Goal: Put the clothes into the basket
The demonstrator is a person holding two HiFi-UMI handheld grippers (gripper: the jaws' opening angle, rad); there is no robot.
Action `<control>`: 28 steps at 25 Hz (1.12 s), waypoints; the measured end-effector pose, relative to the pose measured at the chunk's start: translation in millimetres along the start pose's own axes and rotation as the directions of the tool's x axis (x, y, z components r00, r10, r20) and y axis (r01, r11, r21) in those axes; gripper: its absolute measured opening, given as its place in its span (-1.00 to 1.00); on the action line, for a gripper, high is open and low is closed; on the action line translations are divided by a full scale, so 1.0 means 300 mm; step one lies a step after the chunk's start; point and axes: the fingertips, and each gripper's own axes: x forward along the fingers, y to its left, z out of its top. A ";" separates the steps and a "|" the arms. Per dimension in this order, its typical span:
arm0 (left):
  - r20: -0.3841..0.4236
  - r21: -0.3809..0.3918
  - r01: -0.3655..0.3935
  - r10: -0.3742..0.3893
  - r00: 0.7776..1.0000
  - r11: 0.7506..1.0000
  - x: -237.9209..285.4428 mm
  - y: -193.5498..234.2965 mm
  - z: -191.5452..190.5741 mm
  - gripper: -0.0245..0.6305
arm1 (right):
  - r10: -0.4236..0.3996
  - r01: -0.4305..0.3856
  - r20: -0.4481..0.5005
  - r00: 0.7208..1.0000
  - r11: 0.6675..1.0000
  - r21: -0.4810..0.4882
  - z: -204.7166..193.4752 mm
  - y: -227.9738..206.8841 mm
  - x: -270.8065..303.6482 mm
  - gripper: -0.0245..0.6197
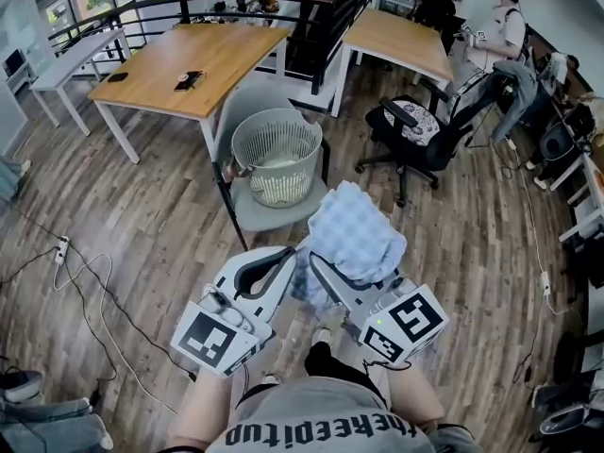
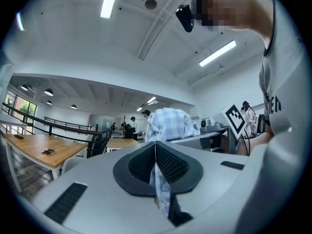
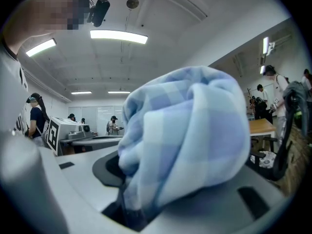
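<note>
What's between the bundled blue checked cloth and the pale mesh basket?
In the head view, just the front of the grey chair seat bearing the pale mesh basket; the blue checked cloth hangs just beyond it.

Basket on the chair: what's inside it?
A pale heap lies at the bottom of the basket, maybe clothes. The slatted wall hides its lower part, so I cannot tell how much. The blue checked cloth is not inside yet.

Looks like an open-plan office or lab space to me: big wooden desks [image 1: 184, 64], a black swivel chair [image 1: 415, 130], wood-look floor [image 1: 472, 243] with a power strip [image 1: 62, 250] and trailing cables, strip lights [image 3: 118, 36] overhead, a person [image 1: 500, 26] standing by the far workstations.
</note>
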 end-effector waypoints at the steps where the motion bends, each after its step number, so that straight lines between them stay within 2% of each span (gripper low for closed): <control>1: 0.000 0.000 -0.009 0.009 1.000 1.000 0.020 0.008 -0.001 -0.88 | 0.008 -0.008 0.000 1.000 1.000 0.001 0.003 -0.022 0.007 -0.27; 13: 0.022 0.005 -0.098 0.097 0.995 0.995 0.246 0.063 0.007 -0.88 | 0.079 -0.079 0.001 0.997 0.997 -0.002 0.036 -0.260 0.043 -0.27; 21: 0.018 0.014 -0.136 0.136 0.991 0.991 0.372 0.055 -0.033 -0.88 | 0.115 -0.115 -0.003 0.993 0.993 0.006 0.006 -0.391 0.036 -0.27; 28: -0.027 0.034 -0.167 0.168 0.985 0.985 0.406 0.081 -0.057 -0.88 | 0.139 -0.139 0.000 0.990 0.990 0.026 -0.010 -0.441 0.062 -0.27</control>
